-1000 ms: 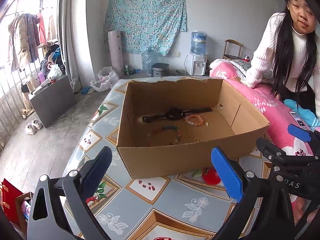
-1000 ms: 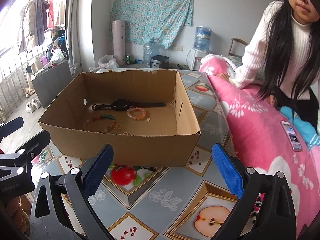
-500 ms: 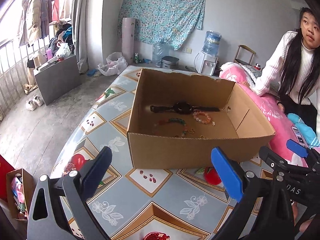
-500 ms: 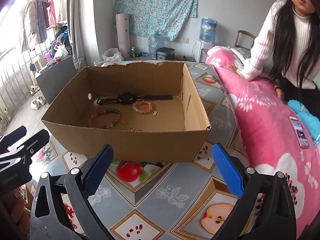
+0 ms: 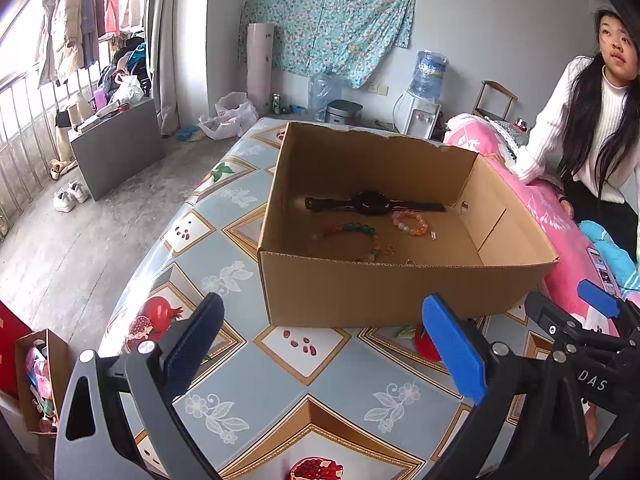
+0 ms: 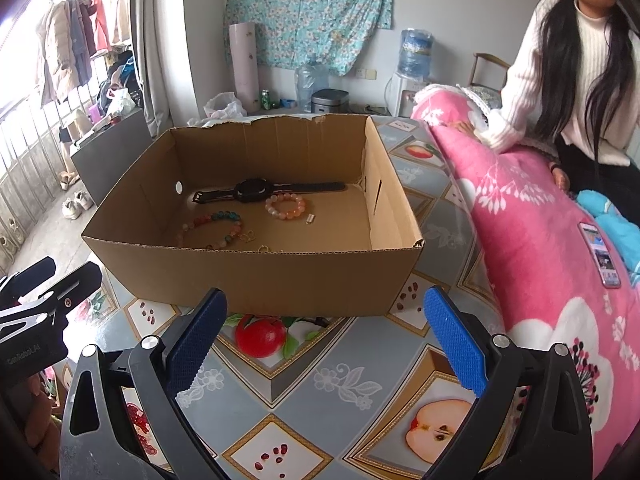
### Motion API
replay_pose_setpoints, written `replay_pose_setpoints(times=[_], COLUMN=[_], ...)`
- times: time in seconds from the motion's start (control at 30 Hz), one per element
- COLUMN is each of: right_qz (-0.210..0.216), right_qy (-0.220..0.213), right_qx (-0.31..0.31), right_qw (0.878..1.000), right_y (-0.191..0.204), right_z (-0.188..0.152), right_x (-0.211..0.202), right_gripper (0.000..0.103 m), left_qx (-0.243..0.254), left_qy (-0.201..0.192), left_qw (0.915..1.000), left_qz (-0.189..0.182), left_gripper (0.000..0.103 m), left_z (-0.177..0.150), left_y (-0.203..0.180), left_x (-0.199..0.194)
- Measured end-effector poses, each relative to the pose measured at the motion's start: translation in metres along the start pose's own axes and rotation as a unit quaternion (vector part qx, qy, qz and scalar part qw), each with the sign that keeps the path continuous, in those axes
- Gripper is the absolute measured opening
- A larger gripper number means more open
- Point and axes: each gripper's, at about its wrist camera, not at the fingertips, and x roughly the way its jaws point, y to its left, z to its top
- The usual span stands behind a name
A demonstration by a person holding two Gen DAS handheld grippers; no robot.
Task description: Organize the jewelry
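- Two handheld grippers hover low over a table with a fruit-print cloth (image 6: pixel 348 376), both facing an open cardboard box (image 6: pixel 256 280) that stands on it.
- Left gripper (image 5: pixel 332 344): blue-padded fingers spread wide apart, nothing between them.
- Right gripper (image 6: pixel 326 334): fingers likewise spread wide and empty.
- All the jewelry lies on the box floor, beyond the near wall, ahead of and above both sets of fingertips in the pictures.
- Black wristwatch (image 6: pixel 256 191): laid flat toward the back, its long axis running left to right, parallel to the near wall.
- Orange bead bracelet (image 6: pixel 285 207): just in front of the watch, right of its face.
- Multicoloured bead bracelet (image 6: pixel 212 228): nearer the front wall, to the left; small gold pieces (image 6: pixel 262 248) lie beside it.
- From the right wrist view the box sits almost straight ahead; from the left wrist view it lies ahead and to the right, so the right gripper looks better lined up.
- Either gripper would likely have to rise over the near wall and come down from above.
- A woman in a white sweater (image 6: pixel 576 80) sits at the right, beside a pink blanket (image 6: pixel 520 216).
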Motion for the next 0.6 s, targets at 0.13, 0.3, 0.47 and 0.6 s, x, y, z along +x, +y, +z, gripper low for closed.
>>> replay_pose_setpoints(times=[0.13,0.3,0.47,0.6], right_qz=[-0.006,-0.004,-0.003,-0.001], right_qy=[-0.002,0.002,0.002,0.007], right_qx=[0.004,0.009,0.0,-0.001], right_qw=[1.0,1.0,1.0,1.0], right_y=[-0.0017,-0.0029,0.0007,0.002], right_z=[0.0006,0.0009,0.0014,0.0016], right_x=[0.0007,0.0023,0.0014,0.001], right_gripper=[0.095,0.095,0.095,0.095], left_qx=[0.001,0.003,-0.001,-0.003], left_qy=[0.009,0.01,0.005,0.006], left_qw=[1.0,0.9999,1.0,1.0], left_qz=[-0.003,0.0,0.005,0.005], left_gripper=[0.098,0.098,0.098,0.098], left_z=[0.0024,0.004,0.0019,-0.0016], left_y=[0.0019,0.0021,0.005,0.0055], left_x=[0.0033,0.0035,0.0032,0.0022])
